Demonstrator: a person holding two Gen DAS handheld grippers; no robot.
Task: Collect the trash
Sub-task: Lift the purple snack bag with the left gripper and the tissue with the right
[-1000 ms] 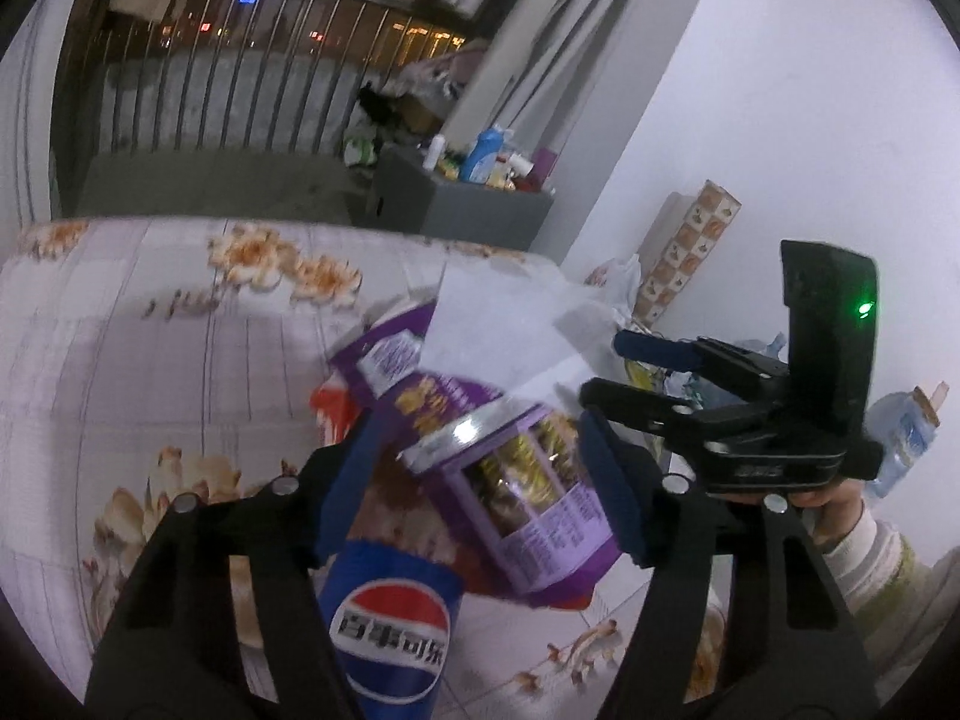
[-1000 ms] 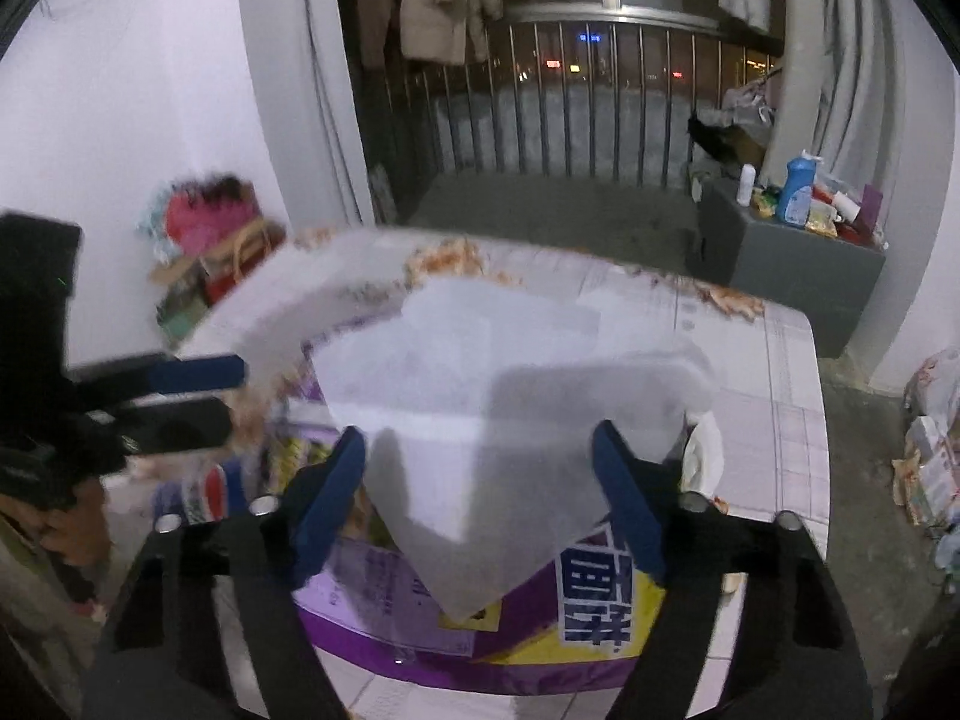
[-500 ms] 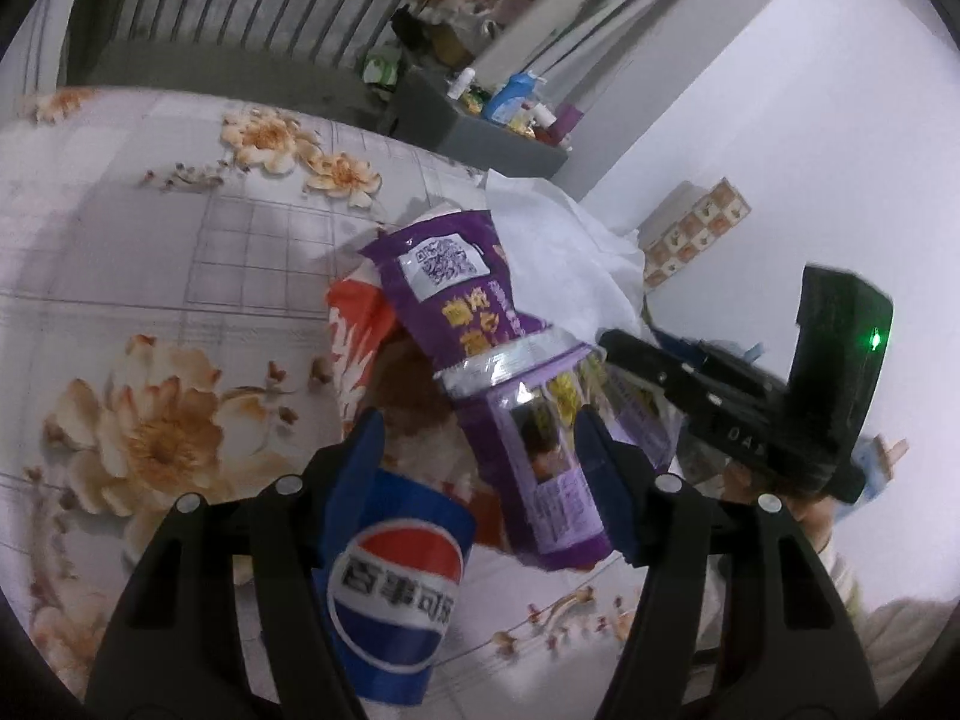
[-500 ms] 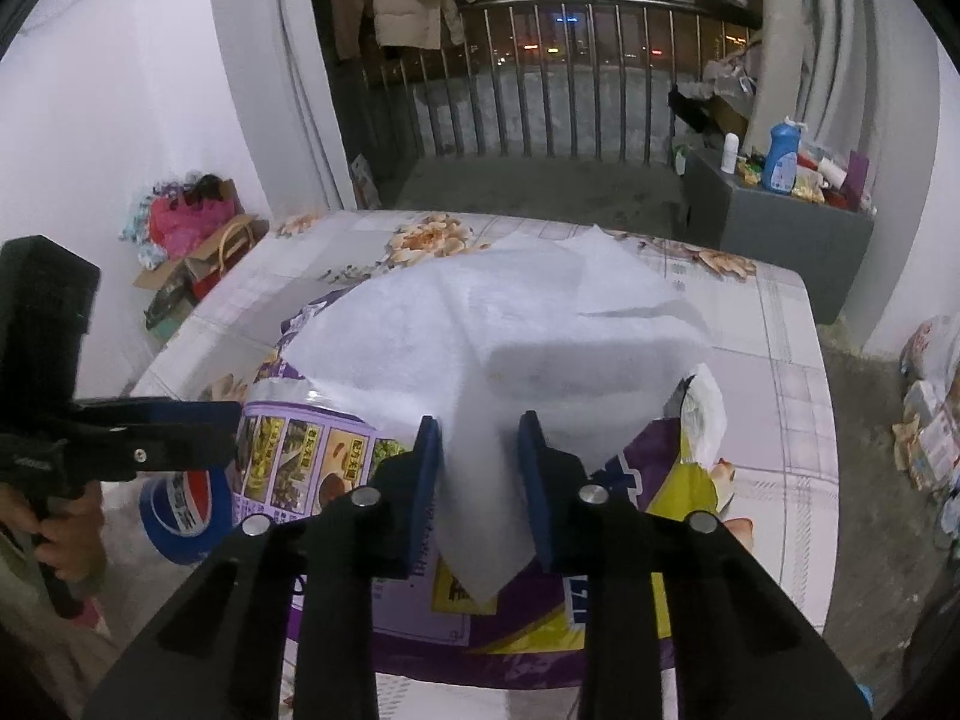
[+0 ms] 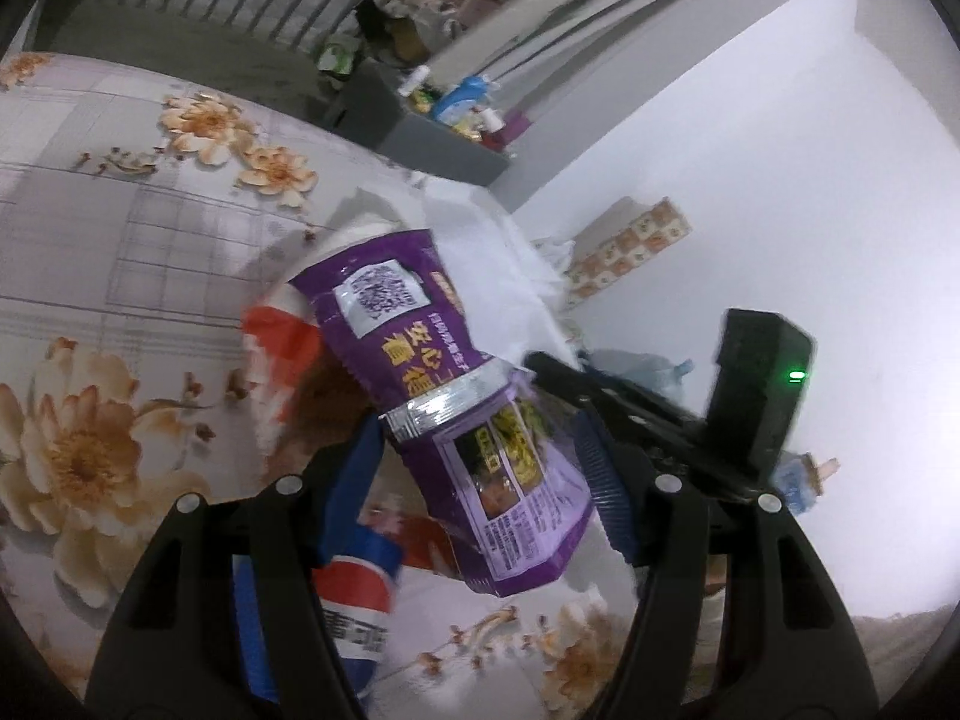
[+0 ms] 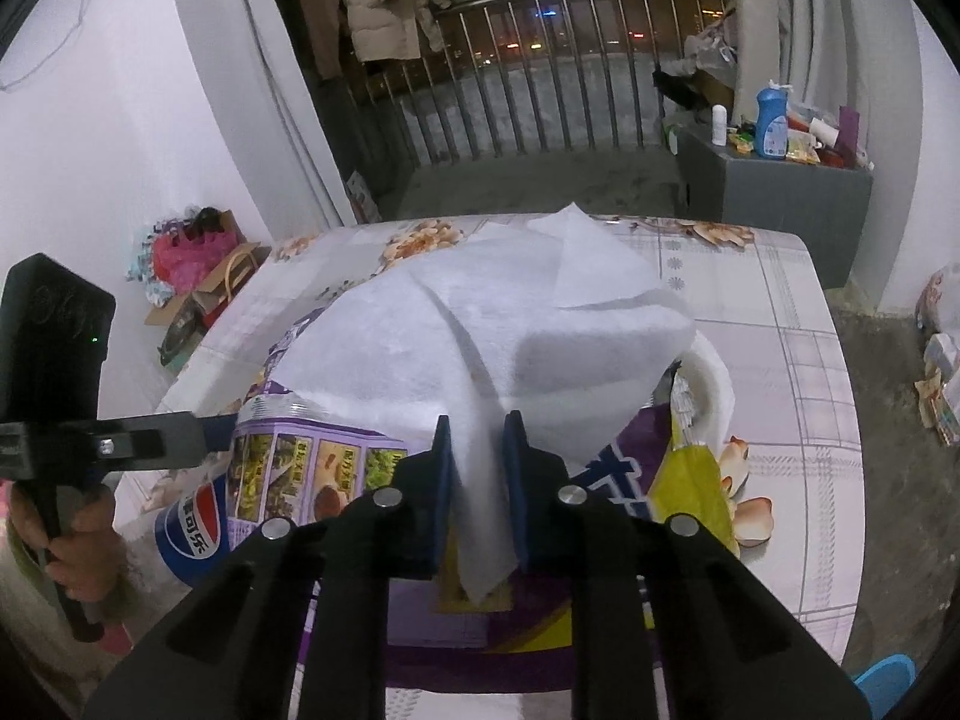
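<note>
Closing, the right gripper (image 6: 477, 468) now pinches the white tissue (image 6: 480, 336); the left gripper (image 5: 486, 468) straddles the purple wrapper (image 5: 498, 480), unclenched.

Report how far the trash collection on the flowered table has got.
Done: nothing looks cleared away yet. In hand: the right gripper has just been closing and pinches the white paper tissue; the left gripper straddles the purple snack wrapper. Left: the blue Pepsi paper cup.

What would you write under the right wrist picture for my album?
Right gripper pinching a white tissue draped over a purple wrapper on the flowered table.
</note>
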